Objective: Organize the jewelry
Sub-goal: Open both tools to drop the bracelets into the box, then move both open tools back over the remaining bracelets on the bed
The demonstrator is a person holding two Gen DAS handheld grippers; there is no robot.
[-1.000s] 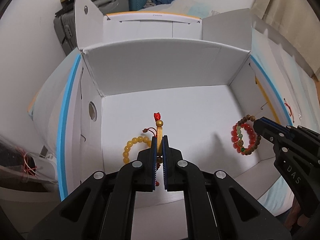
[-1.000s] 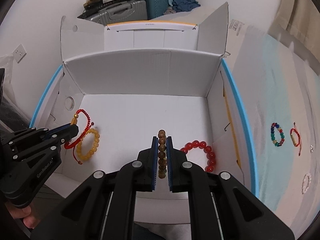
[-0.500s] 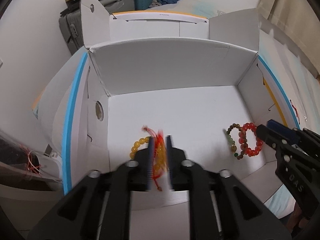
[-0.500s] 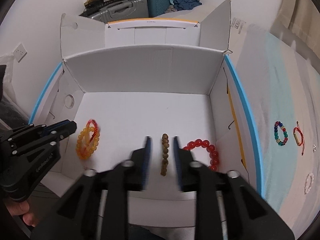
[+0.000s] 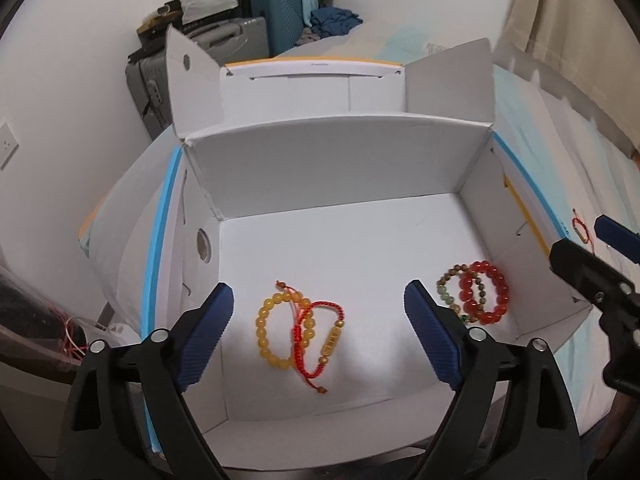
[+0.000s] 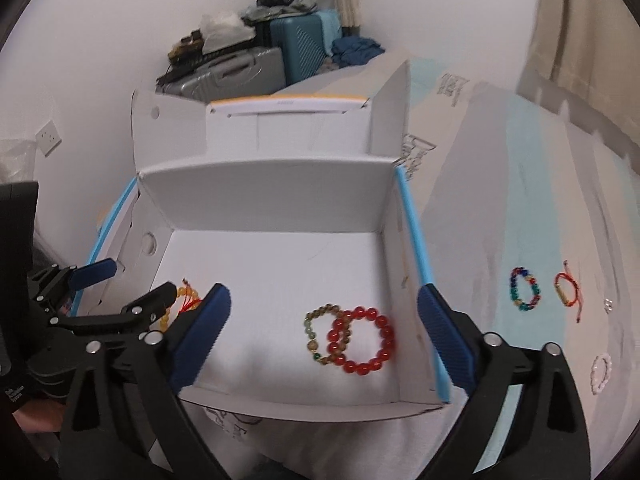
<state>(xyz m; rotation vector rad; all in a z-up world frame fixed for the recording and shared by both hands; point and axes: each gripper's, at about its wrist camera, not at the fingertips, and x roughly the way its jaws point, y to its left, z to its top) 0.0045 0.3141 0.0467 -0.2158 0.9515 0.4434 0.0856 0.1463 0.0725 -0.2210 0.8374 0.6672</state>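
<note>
Hiding yellow bracelet (image 6: 170, 312) partly: left gripper (image 6: 140, 286).

Both grippers' fingers have just spread apart: the left gripper (image 5: 318, 308) dropped the red cord bracelet (image 5: 318, 330) onto the yellow bead bracelet (image 5: 280, 330); the right gripper (image 6: 323, 312) released the brown wooden bead bracelet (image 6: 324, 334) beside the red bead bracelet (image 6: 366, 340).

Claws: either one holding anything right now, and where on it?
Nothing held. Left claw and right claw have just opened wide and are empty; the red cord bracelet and brown bead bracelet lie in the box.
</note>
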